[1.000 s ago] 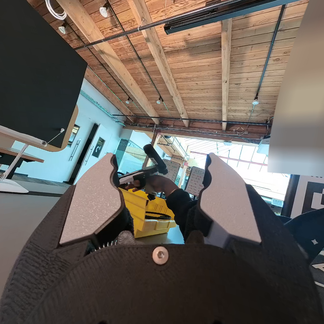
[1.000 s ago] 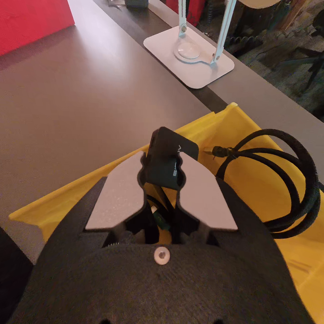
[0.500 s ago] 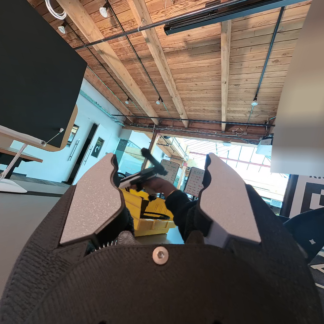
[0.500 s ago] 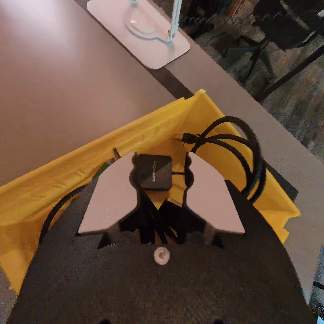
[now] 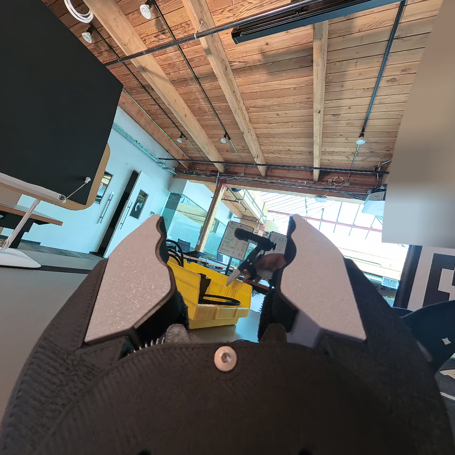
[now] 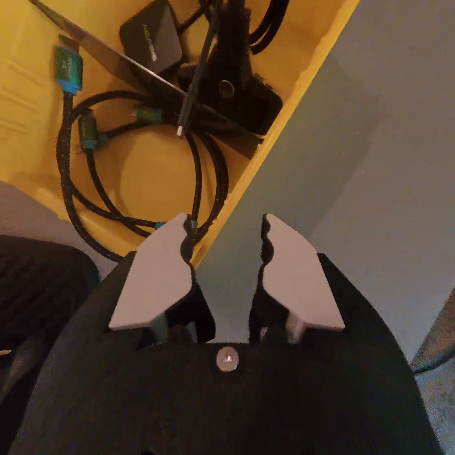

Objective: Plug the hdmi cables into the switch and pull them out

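A yellow bin (image 6: 246,187) holds the small black switch (image 6: 152,46), a second black box (image 6: 236,98) and coiled black braided HDMI cables (image 6: 202,172) with green-blue plugs (image 6: 67,71). A thin cable with a small metal plug (image 6: 181,130) lies across them. My right gripper (image 6: 225,219) is open and empty, above the bin's near rim and the grey table (image 6: 344,147). My left gripper (image 5: 226,221) is open and empty, low on the table and tilted up towards the ceiling. The bin (image 5: 221,302) stands beyond it, with the right gripper (image 5: 236,275) over it.
A white lamp base (image 5: 14,261) stands on the table at the far left, under a black panel (image 5: 49,98). A hand (image 5: 268,263) holds the right gripper. A dark fabric shape (image 6: 37,283) lies at the lower left of the right wrist view.
My right gripper has let go of the black switch, which now lies in the bin. It has opened wide and swung back over the bin's edge. The left gripper has not moved.
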